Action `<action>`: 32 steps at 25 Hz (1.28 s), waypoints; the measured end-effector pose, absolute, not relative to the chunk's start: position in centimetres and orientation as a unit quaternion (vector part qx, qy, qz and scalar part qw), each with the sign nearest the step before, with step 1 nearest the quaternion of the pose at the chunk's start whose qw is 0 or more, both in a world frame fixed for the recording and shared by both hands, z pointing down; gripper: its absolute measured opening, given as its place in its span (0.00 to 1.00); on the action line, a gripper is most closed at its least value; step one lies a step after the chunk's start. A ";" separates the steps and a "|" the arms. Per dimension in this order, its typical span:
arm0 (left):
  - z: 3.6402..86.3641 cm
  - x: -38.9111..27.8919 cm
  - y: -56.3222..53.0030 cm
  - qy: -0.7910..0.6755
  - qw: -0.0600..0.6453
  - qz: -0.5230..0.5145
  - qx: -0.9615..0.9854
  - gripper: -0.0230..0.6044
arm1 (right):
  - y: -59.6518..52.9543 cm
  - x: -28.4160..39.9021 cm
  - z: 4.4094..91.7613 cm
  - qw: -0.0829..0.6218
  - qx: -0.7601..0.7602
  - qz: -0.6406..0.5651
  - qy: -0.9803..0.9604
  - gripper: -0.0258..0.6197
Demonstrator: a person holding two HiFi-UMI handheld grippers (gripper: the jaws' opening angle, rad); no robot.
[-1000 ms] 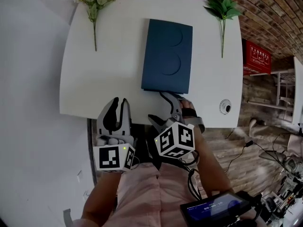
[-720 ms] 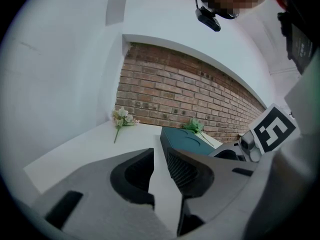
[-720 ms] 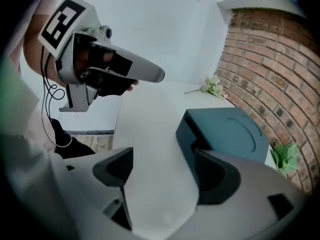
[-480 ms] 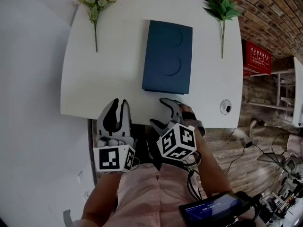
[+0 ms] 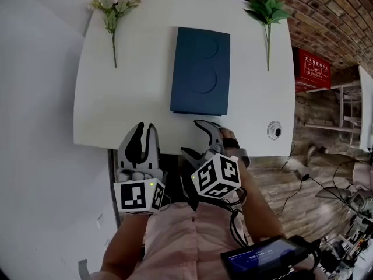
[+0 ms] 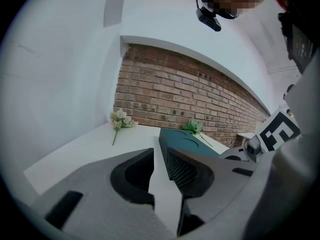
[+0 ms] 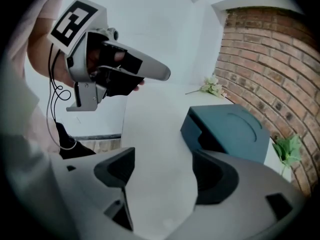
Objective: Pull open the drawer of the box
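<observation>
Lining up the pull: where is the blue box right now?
Head view: the blue box lies flat midway across the white table, between the flowers at left and the green sprig at right.

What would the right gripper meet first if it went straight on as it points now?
Probably the white table top, just short of the blue box, though depth is unclear.
</observation>
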State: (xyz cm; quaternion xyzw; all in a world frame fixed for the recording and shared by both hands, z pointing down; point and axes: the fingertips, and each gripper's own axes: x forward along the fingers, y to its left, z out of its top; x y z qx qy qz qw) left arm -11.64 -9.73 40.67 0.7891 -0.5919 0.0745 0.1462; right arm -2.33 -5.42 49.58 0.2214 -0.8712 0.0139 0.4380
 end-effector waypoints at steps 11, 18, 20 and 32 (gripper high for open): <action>40.9 -11.6 -9.7 -0.592 0.148 0.076 0.789 0.18 | -5.9 -3.1 50.5 0.450 0.222 -0.025 -0.864 0.88; 41.4 -11.8 -9.8 -0.592 0.151 0.077 0.788 0.18 | -6.3 -3.4 51.0 0.460 0.201 -0.022 -0.865 0.93; 41.4 -11.7 -9.9 -0.591 0.151 0.077 0.789 0.18 | -6.4 -3.3 50.9 0.472 0.185 -0.019 -0.862 0.92; 40.7 -11.5 -9.7 -0.592 0.146 0.074 0.789 0.18 | -6.3 -2.9 49.7 0.482 0.152 0.024 -0.863 0.77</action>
